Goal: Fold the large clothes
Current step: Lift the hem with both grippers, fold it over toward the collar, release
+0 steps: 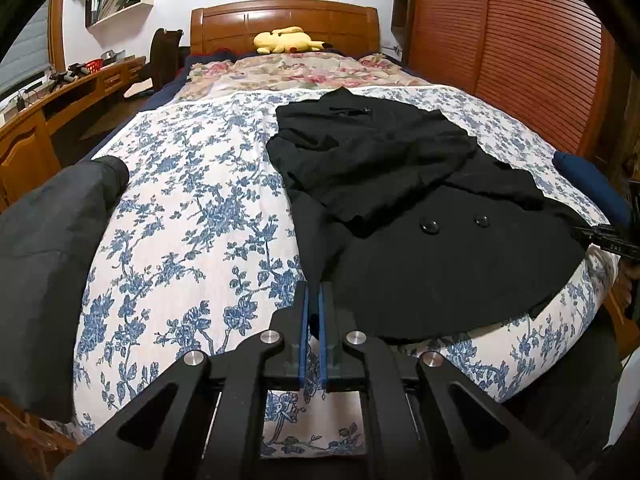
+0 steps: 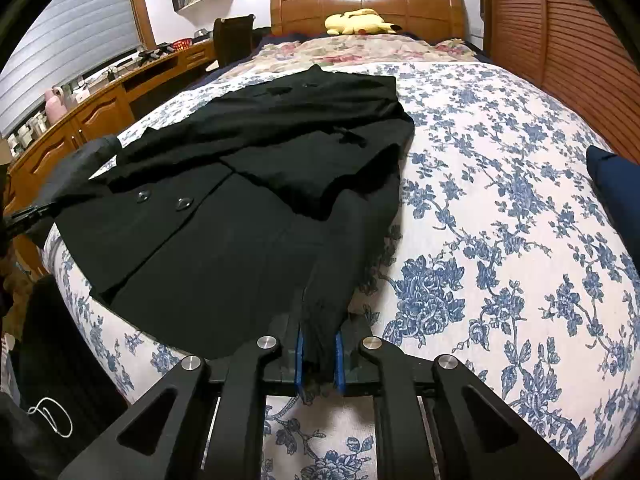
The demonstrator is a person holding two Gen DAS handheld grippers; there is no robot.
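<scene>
I have the bed (image 1: 192, 184) filling both views, its blue-flowered cover running from the near foot edge to the wooden headboard (image 1: 284, 20) at the far end, with a yellow plush toy (image 1: 286, 42) lying against it. The black coat (image 1: 400, 200) lies flat on that cover with its long axis pointing away from me, collar end far and hem end near; its sleeves look folded in over the chest, and two buttons (image 1: 456, 224) show on the front panel. In the left wrist view the coat lies to the right of centre; in the right wrist view it lies to the left, so my two tools bracket the hem from either side. The left gripper (image 1: 314, 300) sits at the near left corner of the hem, its blue pads drawn almost together with a thin strip of black cloth apparently running between them, so I judge it to have that corner pinched. The right gripper (image 2: 319, 344) is at the near right corner, held a little wider because a thicker bunch of coat fabric fills the gap and spills out the near side. Both hands are equally near the hem, so I judge that the coming fold turns on carrying that near edge straight along the long axis toward the far collar, with both corners level.
</scene>
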